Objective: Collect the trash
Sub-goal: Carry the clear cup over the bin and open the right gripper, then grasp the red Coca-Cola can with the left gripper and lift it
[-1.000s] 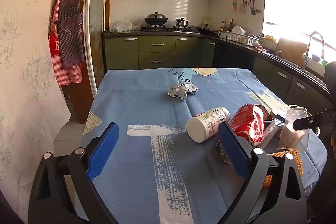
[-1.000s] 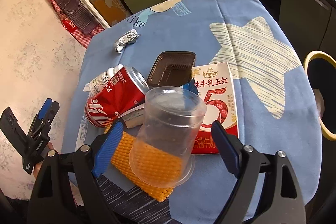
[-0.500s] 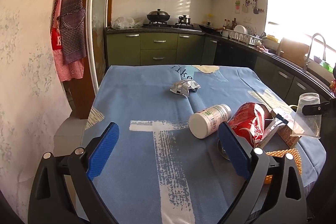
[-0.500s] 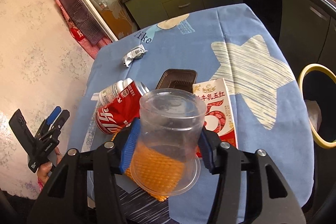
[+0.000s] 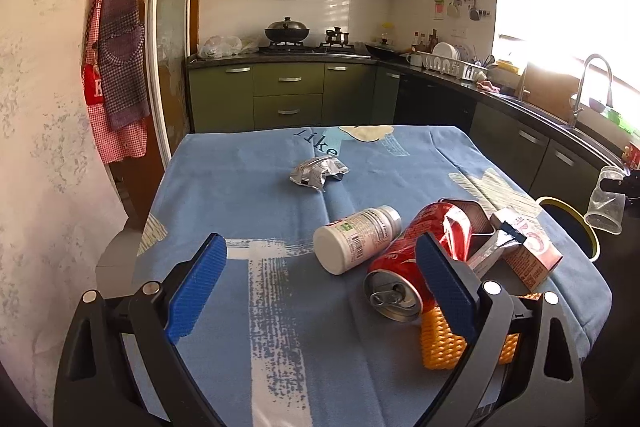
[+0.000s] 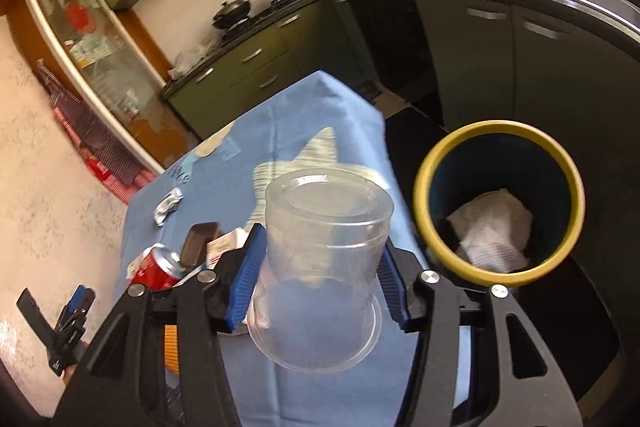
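My right gripper (image 6: 320,279) is shut on a clear plastic cup (image 6: 324,255), held upside down in the air at the table's right edge; the cup also shows in the left wrist view (image 5: 606,201). A yellow-rimmed bin (image 6: 500,203) with white paper inside stands on the floor just right of it. My left gripper (image 5: 320,291) is open and empty above the near table edge. On the blue tablecloth (image 5: 248,195) lie a crushed red can (image 5: 416,263), a white pill bottle (image 5: 358,239), a foil wrapper (image 5: 318,173), a milk carton (image 5: 528,247) and a dark tray (image 5: 470,215).
An orange ribbed mat (image 5: 440,343) lies under the can at the table's near right corner. Green kitchen cabinets (image 5: 288,95) and a black counter with a sink (image 5: 592,107) run behind and to the right. A wall with aprons (image 5: 116,67) is on the left.
My right gripper closed on the cup, lifted it off the table and carried it right toward the bin. My left gripper stayed open and shifted slightly.
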`<state>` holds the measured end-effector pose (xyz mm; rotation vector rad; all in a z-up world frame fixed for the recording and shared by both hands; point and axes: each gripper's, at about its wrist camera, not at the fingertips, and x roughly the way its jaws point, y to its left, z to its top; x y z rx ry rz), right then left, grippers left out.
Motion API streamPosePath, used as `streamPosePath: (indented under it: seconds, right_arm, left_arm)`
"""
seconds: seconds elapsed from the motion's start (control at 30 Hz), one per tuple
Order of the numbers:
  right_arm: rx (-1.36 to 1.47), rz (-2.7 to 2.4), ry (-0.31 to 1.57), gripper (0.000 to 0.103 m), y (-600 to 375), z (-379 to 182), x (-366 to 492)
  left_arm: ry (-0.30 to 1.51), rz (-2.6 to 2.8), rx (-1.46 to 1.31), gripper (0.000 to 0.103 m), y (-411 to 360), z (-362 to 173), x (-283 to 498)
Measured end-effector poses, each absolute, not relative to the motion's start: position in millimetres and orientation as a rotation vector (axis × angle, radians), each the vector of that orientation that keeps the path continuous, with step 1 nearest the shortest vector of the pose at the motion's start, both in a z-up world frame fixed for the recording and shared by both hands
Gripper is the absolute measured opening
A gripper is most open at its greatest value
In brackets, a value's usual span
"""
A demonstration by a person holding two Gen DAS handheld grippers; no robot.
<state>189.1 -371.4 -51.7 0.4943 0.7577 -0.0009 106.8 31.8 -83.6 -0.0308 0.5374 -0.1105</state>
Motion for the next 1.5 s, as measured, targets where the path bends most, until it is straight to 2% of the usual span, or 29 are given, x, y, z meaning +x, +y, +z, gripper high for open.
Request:
streamPosePath:
  seconds: [0.37, 0.4, 0.43, 0.47, 0.53, 0.93, 1.33, 1.5]
  right_arm:
    - [0.434, -0.282, 0.849, 0.053, -481, -115, 231]
    - [0.431, -0.305, 0.865, 0.056, -488, -122, 235]
    - [0.438, -0.325, 0.869, 0.065, -493, -127, 237]
    - [0.448, -0.345, 0.868, 0.069, -500, -132, 238]
    - [0.470, -0.378, 0.855, 0.069, -509, -138, 235]
    - [0.493, -0.273, 0.731, 0.078, -465, -119, 190]
    - [0.462, -0.190, 0.736, 0.080, -424, -105, 194]
    - [0.465, -0.193, 0.761, 0.079, -417, -109, 196]
  left_arm:
    - [0.568, -0.145, -0.005, 0.094, -22, -85, 121]
    - [0.571, -0.146, 0.004, 0.094, -27, -86, 123]
    - [0.574, -0.147, 0.012, 0.094, -31, -85, 125]
    - [0.576, -0.150, 0.020, 0.094, -36, -85, 127]
    - [0.577, -0.155, 0.033, 0.094, -44, -84, 131]
    - [0.579, -0.202, 0.103, 0.094, -61, -81, 140]
    - [0.629, -0.416, 0.211, 0.093, -57, -85, 157]
    - [0.674, -0.531, 0.296, 0.078, -66, -87, 174]
